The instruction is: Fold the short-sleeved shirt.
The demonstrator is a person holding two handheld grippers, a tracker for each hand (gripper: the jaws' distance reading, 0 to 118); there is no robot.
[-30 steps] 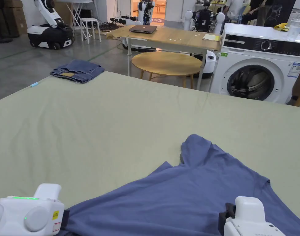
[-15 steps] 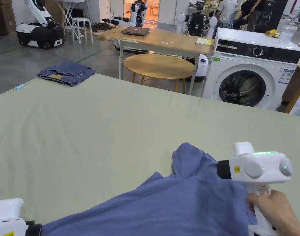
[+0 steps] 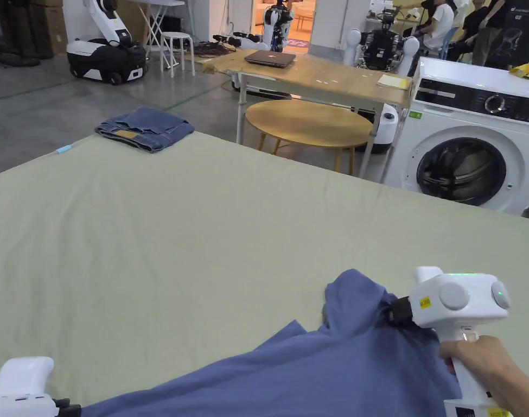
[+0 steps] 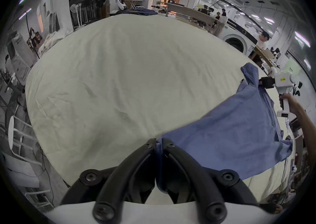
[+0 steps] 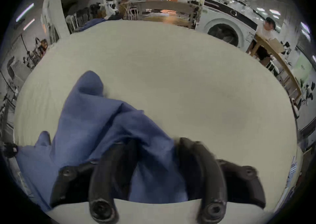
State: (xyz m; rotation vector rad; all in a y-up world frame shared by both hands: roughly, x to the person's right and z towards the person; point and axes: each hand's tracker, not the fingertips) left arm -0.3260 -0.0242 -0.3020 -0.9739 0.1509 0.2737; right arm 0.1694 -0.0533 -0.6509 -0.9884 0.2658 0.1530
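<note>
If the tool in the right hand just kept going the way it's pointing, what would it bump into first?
The right gripper points leftward into the blue shirt, so it would likely push straight into the cloth bunched at its jaws; beyond that lies the green sheet. Depth is hard to judge.

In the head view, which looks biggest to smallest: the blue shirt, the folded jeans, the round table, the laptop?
1. Shirt, though it lies nearest the camera.
2. Round table.
3. Jeans, not far behind the table.
4. Laptop, also the farthest away.
</note>
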